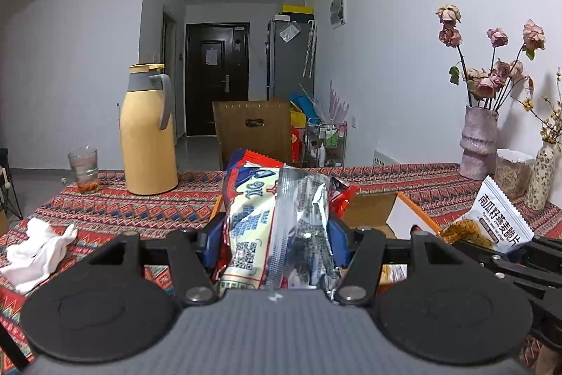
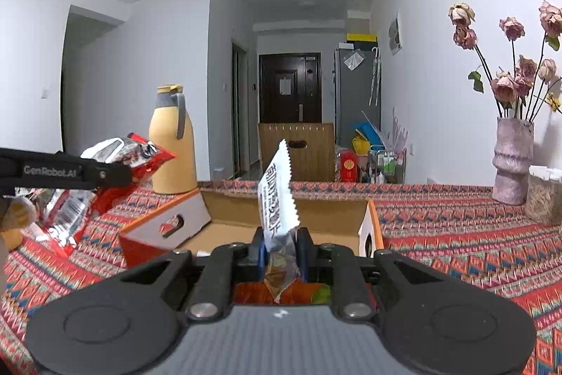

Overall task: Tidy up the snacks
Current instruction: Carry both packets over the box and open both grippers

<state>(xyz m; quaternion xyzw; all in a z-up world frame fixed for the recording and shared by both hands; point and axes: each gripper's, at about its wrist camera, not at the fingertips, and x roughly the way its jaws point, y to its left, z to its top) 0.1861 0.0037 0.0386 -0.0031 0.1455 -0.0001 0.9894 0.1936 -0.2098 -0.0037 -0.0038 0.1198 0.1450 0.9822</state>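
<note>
Both grippers carry snacks above the open cardboard box (image 2: pixel 288 217), so the step in hand looks like loading it. The left gripper (image 1: pixel 277 234) pinches a red-and-silver snack bag (image 1: pixel 277 217), long axis running from 6 to 12 o'clock in its own view, top edge toward 12. The right gripper (image 2: pixel 282 248) pinches a slim white snack packet (image 2: pixel 277 199) that stands upright, serrated end at 12 o'clock. The box sits on the patterned bench (image 2: pixel 456 227). Next, each likely lowers over the box and releases.
</note>
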